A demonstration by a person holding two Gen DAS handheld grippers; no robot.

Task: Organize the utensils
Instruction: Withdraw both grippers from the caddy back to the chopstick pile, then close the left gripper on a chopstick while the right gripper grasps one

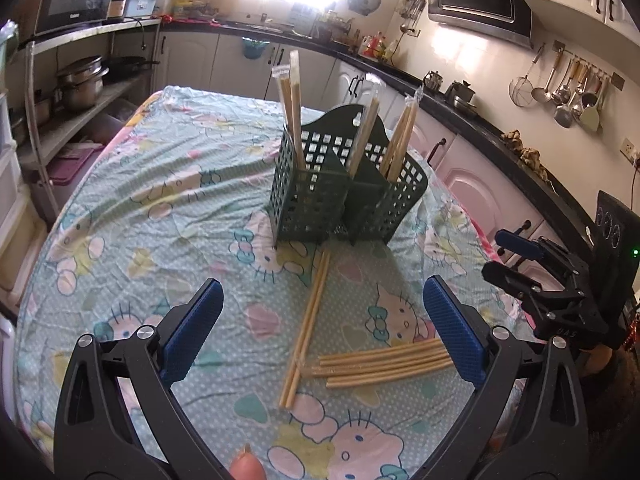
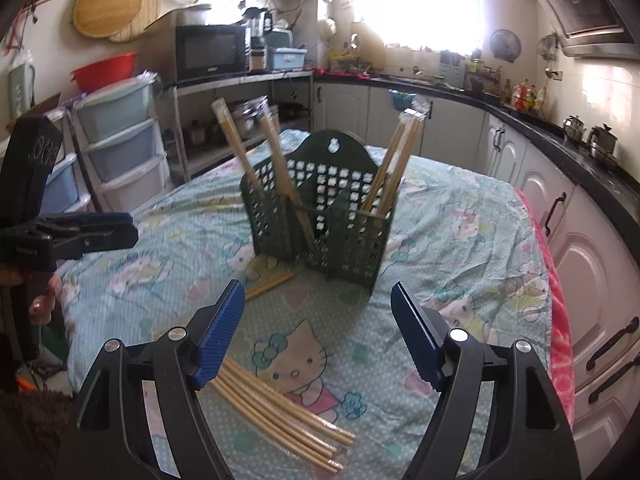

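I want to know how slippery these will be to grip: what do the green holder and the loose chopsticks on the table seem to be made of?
The green holder looks like moulded plastic, matte dark green: its walls are an even square lattice with a moulded hanging hole. The loose chopsticks look like pale bamboo or wood, unlacquered, with a dull straw tone; which of the two is unclear. The chopsticks standing in the holder seem sleeved in clear glossy film.

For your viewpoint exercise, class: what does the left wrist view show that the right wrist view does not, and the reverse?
Only the left wrist view shows the hanging ladles on the wall and the full loose chopstick pair. Only the right wrist view shows the red basin and plastic drawers. Both share the green basket, the wrapped chopstick bundle, and the open left gripper and right gripper.
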